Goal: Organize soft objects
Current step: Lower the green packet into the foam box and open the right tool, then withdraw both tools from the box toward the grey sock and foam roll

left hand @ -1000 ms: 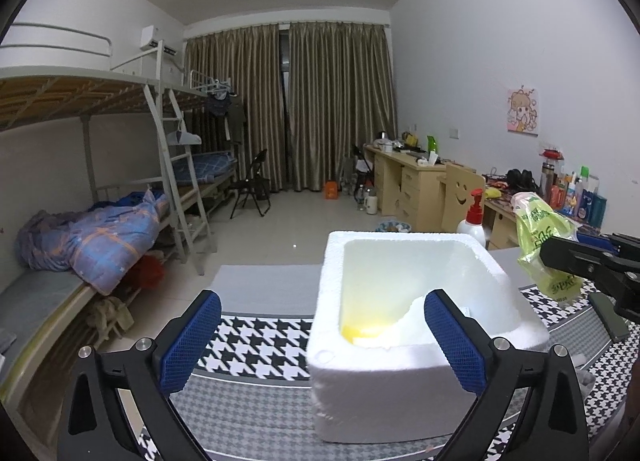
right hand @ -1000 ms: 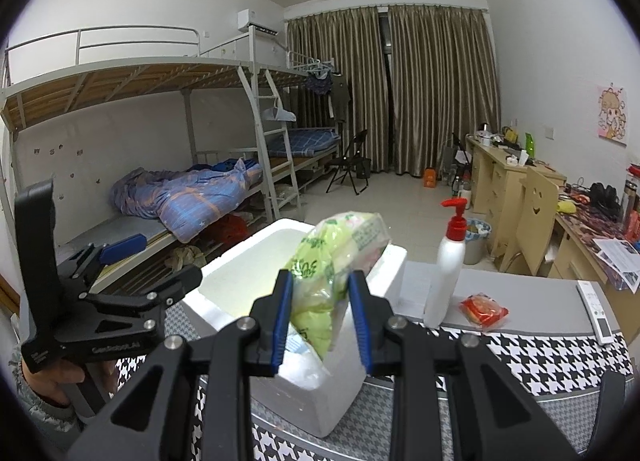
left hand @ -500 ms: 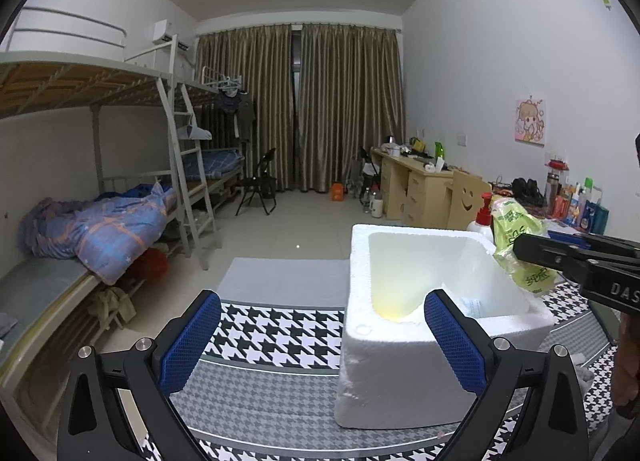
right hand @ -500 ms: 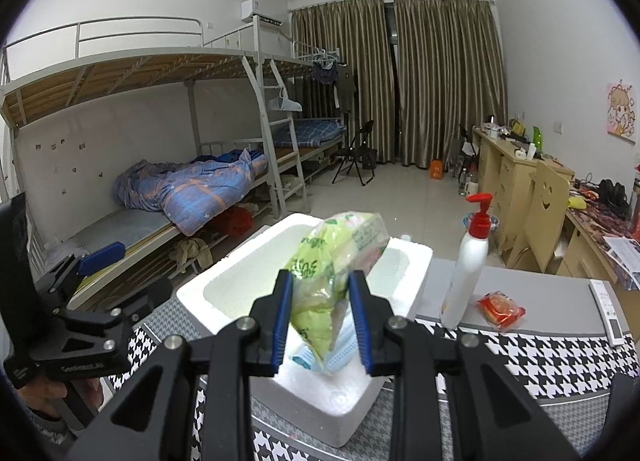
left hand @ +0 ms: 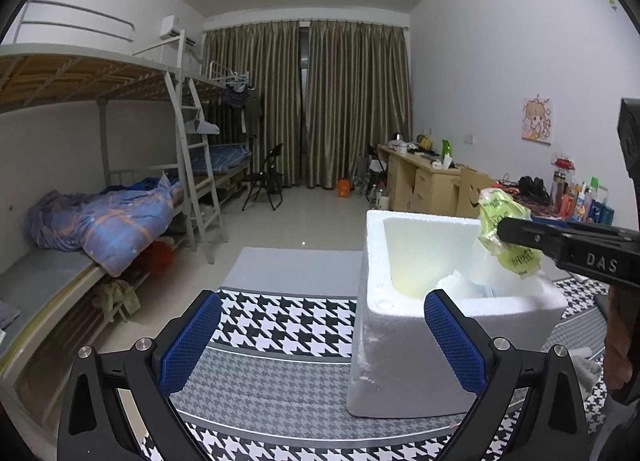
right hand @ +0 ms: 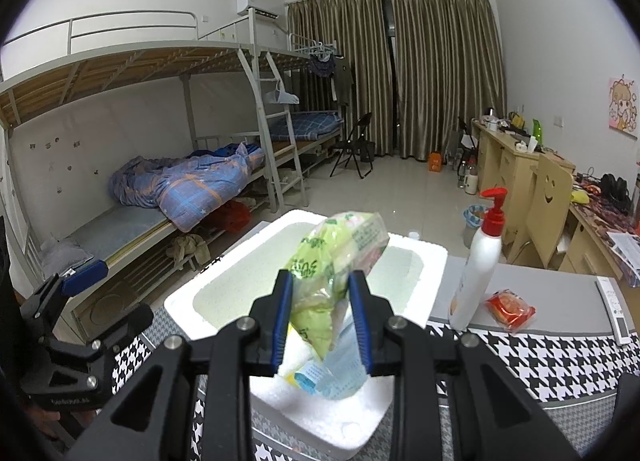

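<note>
My right gripper (right hand: 320,315) is shut on a soft green plastic packet (right hand: 332,261) and holds it over the near end of a white foam box (right hand: 224,281). A pale blue pack (right hand: 340,373) lies in the box under the packet. In the left wrist view the foam box (left hand: 400,361) stands on the houndstooth cloth at the right, with the green packet (left hand: 508,237) above its far right rim. My left gripper (left hand: 320,341) is open and empty, left of the box and above the cloth.
A white pump bottle with a red top (right hand: 480,261) and a red snack packet (right hand: 510,309) stand right of the box. A remote control (right hand: 616,309) lies at the far right. The table's left edge (left hand: 224,289) drops to the floor beside bunk beds (left hand: 100,221).
My right gripper has carried the green packet lower, over the foam box. My left gripper has drawn back to the left, away from the box.
</note>
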Demonstrator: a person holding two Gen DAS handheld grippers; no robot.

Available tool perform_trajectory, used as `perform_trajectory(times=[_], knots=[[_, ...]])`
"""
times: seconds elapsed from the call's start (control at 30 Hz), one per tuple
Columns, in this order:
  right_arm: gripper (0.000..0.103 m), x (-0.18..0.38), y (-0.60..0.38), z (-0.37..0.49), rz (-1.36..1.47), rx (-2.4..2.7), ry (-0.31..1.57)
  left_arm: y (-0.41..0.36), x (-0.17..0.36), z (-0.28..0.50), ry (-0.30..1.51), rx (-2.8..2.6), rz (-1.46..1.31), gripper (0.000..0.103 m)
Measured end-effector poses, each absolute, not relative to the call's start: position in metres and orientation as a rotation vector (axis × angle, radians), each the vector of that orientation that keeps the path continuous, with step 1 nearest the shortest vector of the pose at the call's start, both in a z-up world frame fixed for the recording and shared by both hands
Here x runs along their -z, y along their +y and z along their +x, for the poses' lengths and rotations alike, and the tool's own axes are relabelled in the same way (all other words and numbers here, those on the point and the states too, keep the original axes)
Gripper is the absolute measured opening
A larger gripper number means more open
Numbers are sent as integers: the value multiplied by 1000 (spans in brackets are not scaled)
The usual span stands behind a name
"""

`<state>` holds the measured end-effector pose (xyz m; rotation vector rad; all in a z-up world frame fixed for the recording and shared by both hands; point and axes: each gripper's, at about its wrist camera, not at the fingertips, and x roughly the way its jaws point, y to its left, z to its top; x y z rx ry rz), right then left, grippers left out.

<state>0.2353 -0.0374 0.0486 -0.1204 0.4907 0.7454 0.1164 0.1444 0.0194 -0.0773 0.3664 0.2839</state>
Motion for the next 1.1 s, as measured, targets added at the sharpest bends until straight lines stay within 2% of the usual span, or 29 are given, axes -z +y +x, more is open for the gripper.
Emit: perform_trajectory(times=[0.03, 0.1, 0.57, 0.77, 0.83, 0.9, 1.03, 1.1], knots=[[45, -48, -38, 235, -119, -745, 493, 146, -19, 116, 366, -284, -82, 102], [63, -48, -38, 234, -121, -745, 490, 148, -19, 114, 364, -295, -91, 102], [65, -50, -46, 224, -130, -746, 472, 141, -9, 121, 421, -304, -65, 102], [65, -50, -55, 219, -121, -750, 461, 141, -13, 115, 376, -317, -88, 102], [68, -50, -59, 219, -108, -748, 457, 146, -14, 115, 383, -294, -129, 102], [82, -51, -62, 216, -100, -741, 444, 144, -14, 115, 391, -275, -123, 102], [85, -53, -68, 212, -93, -736, 425, 134, -13, 118, 420, -263, -72, 102], [93, -52, -70, 208, -96, -727, 422, 131, -12, 118, 427, -255, -67, 102]])
